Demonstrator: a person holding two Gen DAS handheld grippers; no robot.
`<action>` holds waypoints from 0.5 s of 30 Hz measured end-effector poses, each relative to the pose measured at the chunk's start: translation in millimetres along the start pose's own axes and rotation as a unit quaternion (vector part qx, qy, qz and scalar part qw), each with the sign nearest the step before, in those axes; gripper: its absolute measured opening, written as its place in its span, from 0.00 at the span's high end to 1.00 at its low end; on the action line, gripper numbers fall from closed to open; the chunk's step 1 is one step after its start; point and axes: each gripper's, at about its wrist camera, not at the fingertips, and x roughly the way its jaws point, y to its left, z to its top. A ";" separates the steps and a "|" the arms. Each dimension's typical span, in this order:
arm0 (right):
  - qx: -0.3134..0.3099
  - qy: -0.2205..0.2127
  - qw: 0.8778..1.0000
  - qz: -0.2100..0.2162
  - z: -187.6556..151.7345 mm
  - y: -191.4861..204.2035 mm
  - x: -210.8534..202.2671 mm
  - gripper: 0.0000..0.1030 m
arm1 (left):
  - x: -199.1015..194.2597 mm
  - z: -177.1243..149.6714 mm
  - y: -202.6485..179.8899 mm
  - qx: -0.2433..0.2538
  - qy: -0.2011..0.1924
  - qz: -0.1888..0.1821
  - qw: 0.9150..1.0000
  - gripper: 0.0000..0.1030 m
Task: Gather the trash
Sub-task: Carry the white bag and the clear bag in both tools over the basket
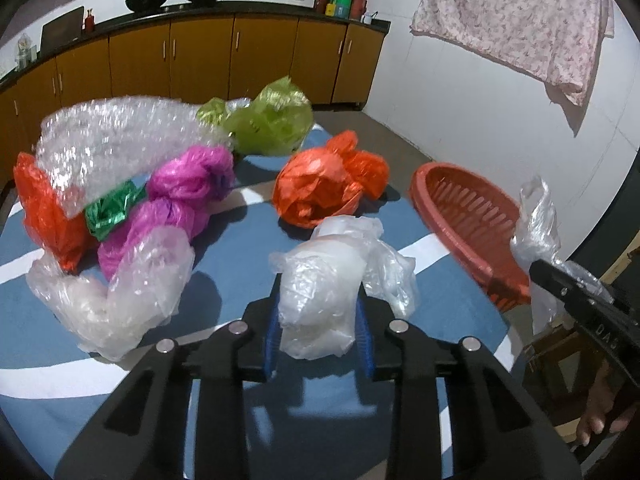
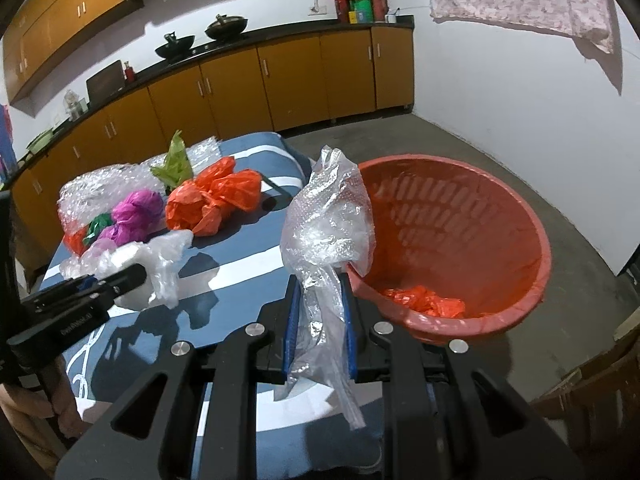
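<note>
My left gripper (image 1: 320, 296) is shut on a crumpled clear plastic bag (image 1: 320, 280), held between its blue pads just above the blue striped tablecloth (image 1: 224, 292). In the right wrist view that gripper (image 2: 132, 276) shows at the left with its bag (image 2: 164, 260). My right gripper (image 2: 320, 312) is shut on a piece of clear bubble wrap (image 2: 328, 220) that stands up beside the rim of the red slatted basket (image 2: 532, 216). An orange bag (image 2: 428, 302) lies in the basket. The left wrist view shows the basket (image 1: 460, 216) and the right gripper (image 1: 556, 276).
Loose on the table lie an orange bag (image 1: 320, 188), a magenta bag (image 1: 188, 196), a light green bag (image 1: 272, 120), a bubble wrap sheet (image 1: 112, 144), a green foil scrap (image 1: 112, 212) and another clear bag (image 1: 120, 292). Cabinets (image 1: 200, 56) line the far wall.
</note>
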 end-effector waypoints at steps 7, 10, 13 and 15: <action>0.012 -0.013 1.000 -0.013 1.9 -15.3 -10.1 0.81 | -11.3 11.3 -21.2 0.010 -0.019 -0.012 1.000 0.70; 0.017 -0.019 0.999 -0.020 3.5 -22.3 -13.7 0.81 | -13.0 15.7 -33.7 0.017 -0.025 -0.015 0.999 0.70; 0.022 -0.025 0.999 -0.027 4.3 -28.3 -18.0 0.81 | -12.1 19.4 -45.2 0.021 -0.029 -0.020 0.999 0.70; 0.027 -0.029 0.999 -0.033 5.1 -33.4 -21.3 0.81 | -10.4 22.7 -54.6 0.025 -0.031 -0.025 0.999 0.70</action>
